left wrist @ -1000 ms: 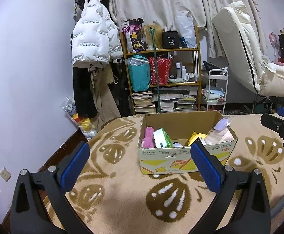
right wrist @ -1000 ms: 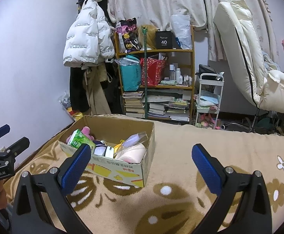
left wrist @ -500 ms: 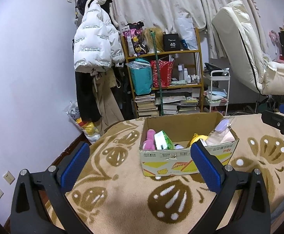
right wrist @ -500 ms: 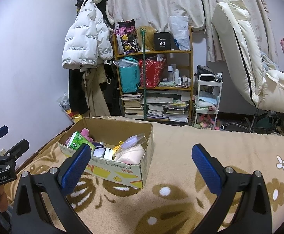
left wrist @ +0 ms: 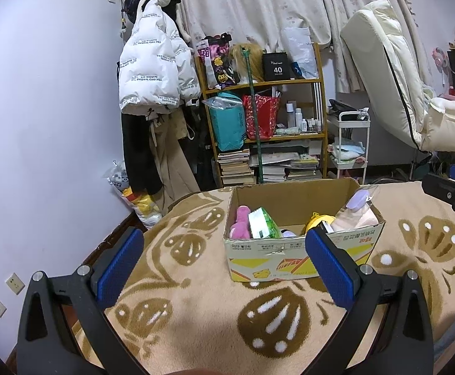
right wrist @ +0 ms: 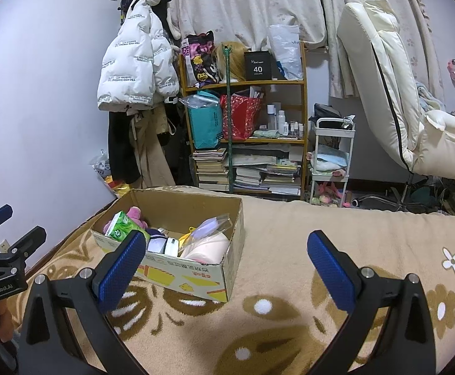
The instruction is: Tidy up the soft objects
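The left claw (left wrist: 224, 268) hangs spread wide and released, its blue pads (left wrist: 119, 267) gripping nothing, above a beige blanket (left wrist: 196, 322) with brown leaf shapes. The right claw (right wrist: 227, 268) is likewise spread wide and empty above the same blanket, its blue pads clear of everything. At the left edge of the right wrist view the other tool's body reads "GenRobot.AI".

Just beyond both claws a cardboard box (left wrist: 290, 257) sits on the blanket, open at the top, with yellow and red print and "450" on its front. The soft things lie inside it: a pink plush toy (left wrist: 241, 220) at the left end, a green tissue pack (left wrist: 262, 223) leaning beside it, a yellow item (left wrist: 319, 218) further right, and a clear bag over a pale pink bundle (left wrist: 357, 217) at the right end.

Farther back stands a wooden shelf (left wrist: 290, 82) holding a black box marked "40", a teal bag, a red bag and stacked books. A white puffer jacket (left wrist: 152, 75) printed "The only leading fashion art" hangs on the wall
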### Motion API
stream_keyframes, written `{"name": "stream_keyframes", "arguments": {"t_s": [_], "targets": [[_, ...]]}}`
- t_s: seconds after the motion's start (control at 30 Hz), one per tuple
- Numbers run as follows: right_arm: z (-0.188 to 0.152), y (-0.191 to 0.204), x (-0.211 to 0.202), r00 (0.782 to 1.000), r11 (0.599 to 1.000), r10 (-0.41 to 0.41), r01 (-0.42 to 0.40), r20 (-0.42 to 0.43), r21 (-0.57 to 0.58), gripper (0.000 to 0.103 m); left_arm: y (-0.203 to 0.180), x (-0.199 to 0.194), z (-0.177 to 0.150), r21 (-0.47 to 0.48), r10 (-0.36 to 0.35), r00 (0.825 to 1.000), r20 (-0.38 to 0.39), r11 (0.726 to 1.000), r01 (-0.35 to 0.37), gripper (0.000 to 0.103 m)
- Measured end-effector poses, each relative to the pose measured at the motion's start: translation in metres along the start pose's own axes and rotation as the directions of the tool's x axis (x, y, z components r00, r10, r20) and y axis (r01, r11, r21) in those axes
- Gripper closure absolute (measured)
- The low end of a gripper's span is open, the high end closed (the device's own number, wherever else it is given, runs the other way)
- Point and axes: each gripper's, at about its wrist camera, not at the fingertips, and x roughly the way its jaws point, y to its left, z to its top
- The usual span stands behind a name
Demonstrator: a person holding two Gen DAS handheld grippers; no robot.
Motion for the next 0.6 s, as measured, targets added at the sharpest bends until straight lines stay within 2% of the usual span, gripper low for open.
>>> {"name": "stream_keyframes", "arguments": {"t_s": [0.6], "targets": [[0.002,-0.009,-0.001,1.0,1.0,-0.006,0.006,-0.002,0.011,0.0,0.0,0.0,-0.001,-0.004,-0.002,1.0,-0.001,1.0,0.002,0.001]]}}
